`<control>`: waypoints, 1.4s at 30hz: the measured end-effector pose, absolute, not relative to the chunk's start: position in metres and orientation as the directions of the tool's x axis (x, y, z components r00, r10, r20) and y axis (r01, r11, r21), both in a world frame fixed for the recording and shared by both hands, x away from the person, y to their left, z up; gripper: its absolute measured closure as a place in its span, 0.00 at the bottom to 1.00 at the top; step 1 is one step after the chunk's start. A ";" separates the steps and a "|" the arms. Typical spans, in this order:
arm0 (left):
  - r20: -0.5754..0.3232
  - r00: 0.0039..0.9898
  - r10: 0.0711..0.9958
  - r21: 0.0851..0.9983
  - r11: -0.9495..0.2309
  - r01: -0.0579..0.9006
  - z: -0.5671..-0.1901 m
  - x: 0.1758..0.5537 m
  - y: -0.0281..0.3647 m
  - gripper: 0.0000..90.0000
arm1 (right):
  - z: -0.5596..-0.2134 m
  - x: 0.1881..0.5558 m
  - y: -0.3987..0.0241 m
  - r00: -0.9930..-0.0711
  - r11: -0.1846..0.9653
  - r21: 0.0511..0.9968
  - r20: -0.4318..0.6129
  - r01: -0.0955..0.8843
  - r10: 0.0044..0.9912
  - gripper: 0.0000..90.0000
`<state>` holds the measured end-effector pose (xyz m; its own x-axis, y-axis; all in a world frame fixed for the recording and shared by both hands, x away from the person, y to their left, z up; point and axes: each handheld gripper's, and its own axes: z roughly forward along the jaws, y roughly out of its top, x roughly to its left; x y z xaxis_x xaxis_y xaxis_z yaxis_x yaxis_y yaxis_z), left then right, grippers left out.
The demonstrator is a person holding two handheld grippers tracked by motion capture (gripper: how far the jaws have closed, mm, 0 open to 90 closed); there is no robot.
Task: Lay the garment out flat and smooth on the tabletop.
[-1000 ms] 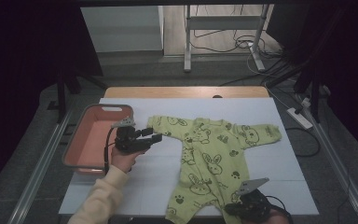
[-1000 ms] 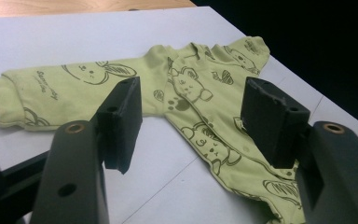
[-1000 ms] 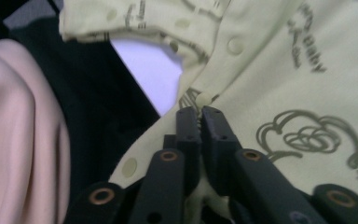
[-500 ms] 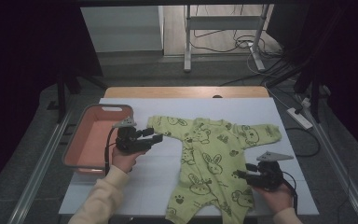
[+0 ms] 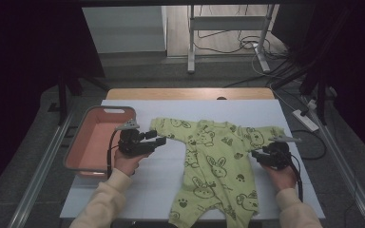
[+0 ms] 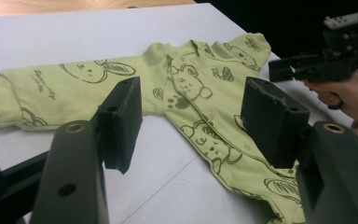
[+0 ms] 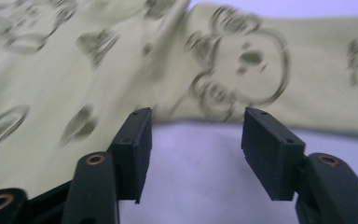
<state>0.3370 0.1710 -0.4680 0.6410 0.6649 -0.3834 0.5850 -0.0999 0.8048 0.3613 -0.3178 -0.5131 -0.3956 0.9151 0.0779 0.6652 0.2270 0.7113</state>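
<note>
A yellow-green baby onesie [image 5: 214, 161] with bunny prints lies flat on the white table [image 5: 161, 180], sleeves spread and legs toward the near edge. My left gripper [image 5: 162, 140] hovers open just off the onesie's left sleeve [image 5: 168, 127], pointing right. In the left gripper view the gripper [image 6: 193, 116] has its jaws apart, framing the onesie [image 6: 191, 88] with nothing between them. My right gripper [image 5: 255, 156] sits at the garment's right side, below the right sleeve [image 5: 261, 135]. Its jaws have just been opening. In the right gripper view the gripper [image 7: 198, 135] is open over bare table before the onesie [image 7: 121, 60].
A pink plastic tray [image 5: 95, 142] stands at the table's left edge, beside my left hand. Bare white table lies between the tray and the onesie. Cables and a metal stand [image 5: 228, 38] are on the floor beyond the far edge. A power strip [image 5: 304, 119] lies right of the table.
My right gripper has let go of the onesie's lower leg near the front edge, opened, and moved away from me to beside the right sleeve. The left gripper has stayed still.
</note>
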 end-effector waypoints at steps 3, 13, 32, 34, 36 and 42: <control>-0.383 0.640 0.666 0.807 -0.096 0.583 -0.467 0.336 0.172 0.43 | -0.515 0.377 -0.317 -0.363 0.207 0.714 0.070 0.669 0.929 0.42; -0.372 0.640 0.673 0.808 -0.104 0.580 -0.467 0.335 0.173 0.43 | -0.520 0.407 -0.300 -0.358 0.291 0.651 -0.032 0.701 0.933 0.37; -0.374 0.638 0.673 0.808 -0.102 0.581 -0.468 0.335 0.174 0.43 | -0.511 0.400 -0.308 -0.382 0.357 0.660 -0.114 0.661 0.917 0.98; -0.375 0.638 0.673 0.808 -0.101 0.581 -0.468 0.335 0.174 0.43 | -0.510 0.399 -0.311 -0.371 0.351 0.661 -0.117 0.663 0.921 0.98; -0.374 0.638 0.673 0.809 -0.101 0.580 -0.468 0.334 0.174 0.43 | -0.509 0.399 -0.315 -0.356 0.343 0.661 -0.122 0.668 0.927 0.98; -0.373 0.638 0.674 0.810 -0.100 0.578 -0.467 0.334 0.174 0.43 | -0.508 0.400 -0.326 -0.326 0.325 0.664 -0.128 0.674 0.937 0.98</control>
